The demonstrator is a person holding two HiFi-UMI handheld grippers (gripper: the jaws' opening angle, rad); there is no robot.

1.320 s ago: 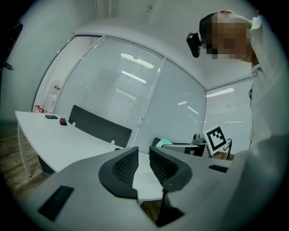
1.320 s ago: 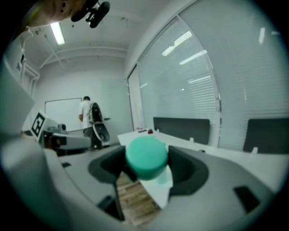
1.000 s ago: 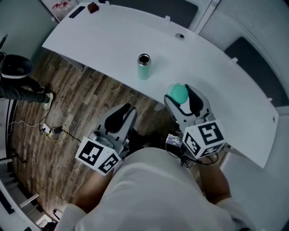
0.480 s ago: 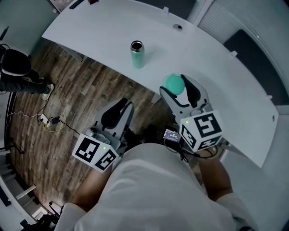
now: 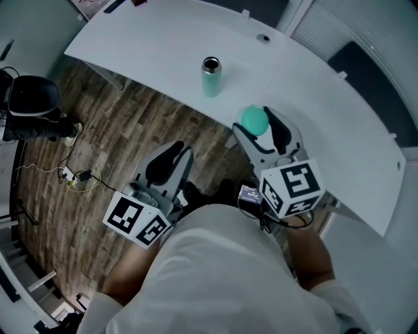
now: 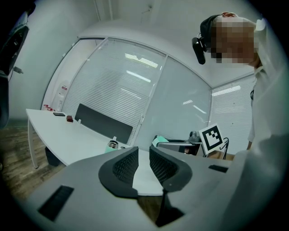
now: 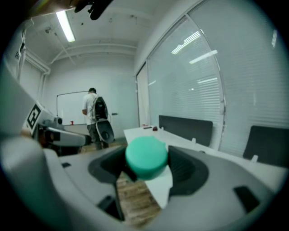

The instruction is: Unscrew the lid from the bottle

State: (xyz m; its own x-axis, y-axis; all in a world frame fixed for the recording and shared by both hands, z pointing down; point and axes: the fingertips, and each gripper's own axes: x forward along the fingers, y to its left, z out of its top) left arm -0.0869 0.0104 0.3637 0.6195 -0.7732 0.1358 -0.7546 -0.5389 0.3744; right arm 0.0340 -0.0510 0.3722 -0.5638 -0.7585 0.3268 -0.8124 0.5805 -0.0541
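A mint-green bottle (image 5: pixel 210 78) stands upright on the white table (image 5: pixel 313 98), its mouth uncovered; it also shows small in the left gripper view (image 6: pixel 111 145). Its green lid (image 5: pixel 254 120) is off the bottle and sits between the jaws of my right gripper (image 5: pixel 260 126), which is shut on it near the table's front edge. The right gripper view shows the lid (image 7: pixel 146 157) clamped between the pads of that gripper (image 7: pixel 146 165). My left gripper (image 5: pixel 171 160) hangs over the wooden floor, short of the table. Its jaws (image 6: pixel 143 163) stand a narrow gap apart with nothing between them.
Small dark items (image 5: pixel 134 3) lie at the table's far left end. A dark chair or bag (image 5: pixel 29 98) and cables (image 5: pixel 78 189) are on the wooden floor at left. A person with a backpack (image 7: pixel 95 118) stands far off in the room.
The head view has swung a little, so the bottle shifts in the picture. Both grippers keep their stance, and the lid stays in the right one.
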